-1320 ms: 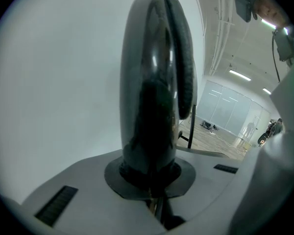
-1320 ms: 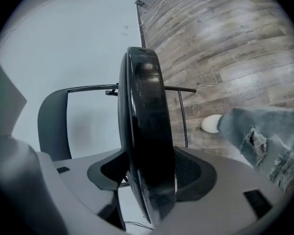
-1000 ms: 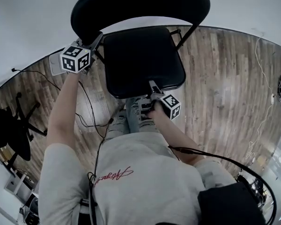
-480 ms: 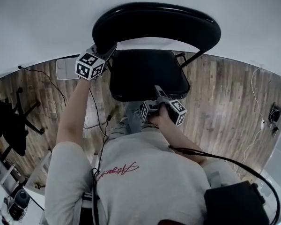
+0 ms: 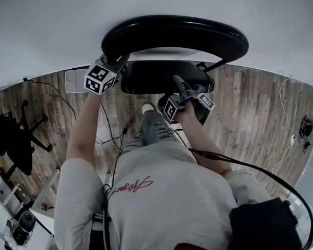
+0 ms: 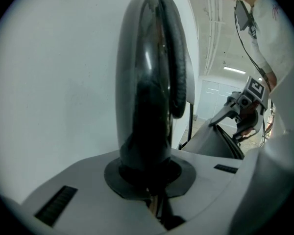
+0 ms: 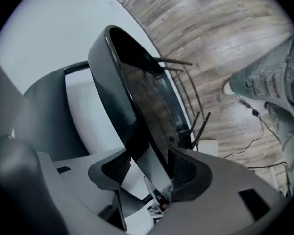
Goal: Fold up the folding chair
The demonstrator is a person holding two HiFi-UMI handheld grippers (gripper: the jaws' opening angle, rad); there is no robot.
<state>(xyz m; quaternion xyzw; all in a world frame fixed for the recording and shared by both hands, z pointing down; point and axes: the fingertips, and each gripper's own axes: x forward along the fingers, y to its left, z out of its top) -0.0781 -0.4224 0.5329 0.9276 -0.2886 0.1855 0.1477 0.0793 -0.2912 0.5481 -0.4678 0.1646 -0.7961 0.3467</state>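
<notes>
The black folding chair stands in front of me on the wood floor. In the head view its curved backrest (image 5: 175, 33) arches over the seat (image 5: 164, 77), which is tilted up at the front. My left gripper (image 5: 117, 64) is shut on the backrest's left edge, which fills the left gripper view as a dark upright rim (image 6: 152, 82) between the jaws of the left gripper (image 6: 149, 173). My right gripper (image 5: 180, 82) is shut on the seat's front edge. In the right gripper view the seat (image 7: 132, 97) stands steeply between the jaws of the right gripper (image 7: 147, 168).
A white wall rises right behind the chair. My feet (image 5: 148, 113) stand just in front of it, with cables (image 5: 107, 134) trailing on the floor. A white box (image 5: 74, 79) lies at the wall on the left. A black office chair (image 5: 10, 145) stands at far left.
The right gripper has risen with the seat's front edge, so the seat has swung from flat to steeply tilted toward the backrest. The left gripper shifted slightly up and right with the backrest.
</notes>
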